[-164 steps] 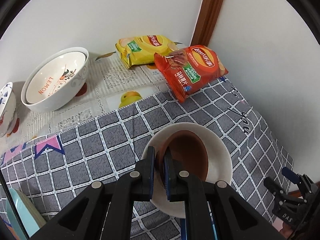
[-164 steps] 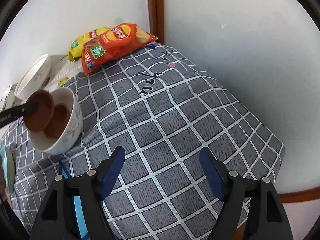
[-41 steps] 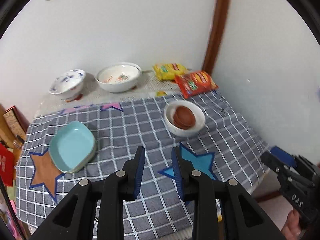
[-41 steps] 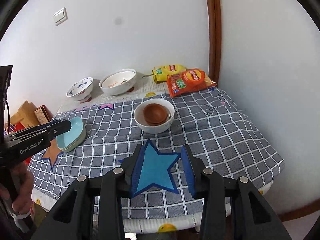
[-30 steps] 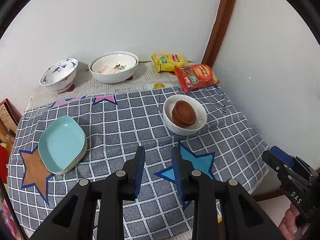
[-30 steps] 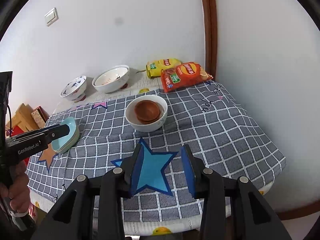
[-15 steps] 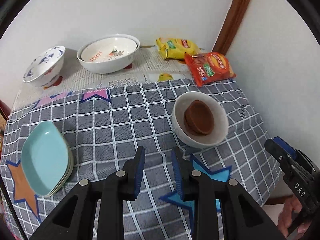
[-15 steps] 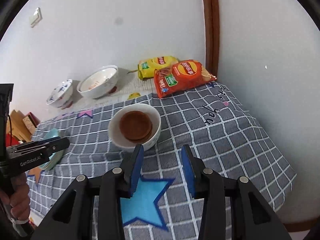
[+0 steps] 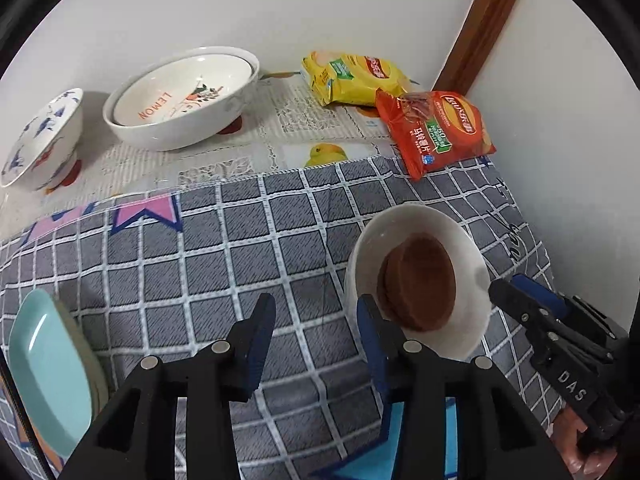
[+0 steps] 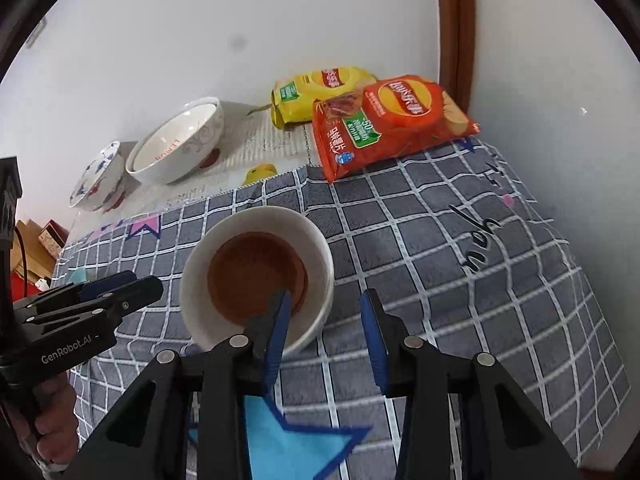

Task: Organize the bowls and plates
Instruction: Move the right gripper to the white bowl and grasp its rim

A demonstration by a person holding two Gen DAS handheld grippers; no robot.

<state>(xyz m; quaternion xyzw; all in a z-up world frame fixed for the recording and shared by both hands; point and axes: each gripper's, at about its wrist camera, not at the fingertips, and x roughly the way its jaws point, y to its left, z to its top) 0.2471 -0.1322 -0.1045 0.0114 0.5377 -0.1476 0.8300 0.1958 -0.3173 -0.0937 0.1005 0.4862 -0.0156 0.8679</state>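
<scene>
A white bowl (image 9: 478,264) (image 10: 192,272) sits on the grey checked cloth and holds stacked brown saucers (image 9: 424,280) (image 10: 252,272). My left gripper (image 9: 316,316) is open and empty, just left of the bowl; its right finger is by the bowl's near rim. My right gripper (image 10: 324,314) is open and empty, with its left finger over the bowl's near rim and its right finger outside the bowl. Light blue plates (image 9: 48,364) are stacked at the left. A large white "LEMON" bowl (image 9: 180,100) (image 10: 176,148) and a blue-patterned bowl (image 9: 40,136) (image 10: 98,178) stand at the back.
A yellow chip bag (image 9: 352,76) (image 10: 320,88) and a red chip bag (image 9: 436,128) (image 10: 384,120) lie at the back right by the wall corner. The table edge drops off on the right. Cardboard boxes (image 10: 36,244) sit beyond the left edge.
Both grippers have moved forward and down, close to the white bowl. Both jaws have opened wider. The bowl and saucers have not moved.
</scene>
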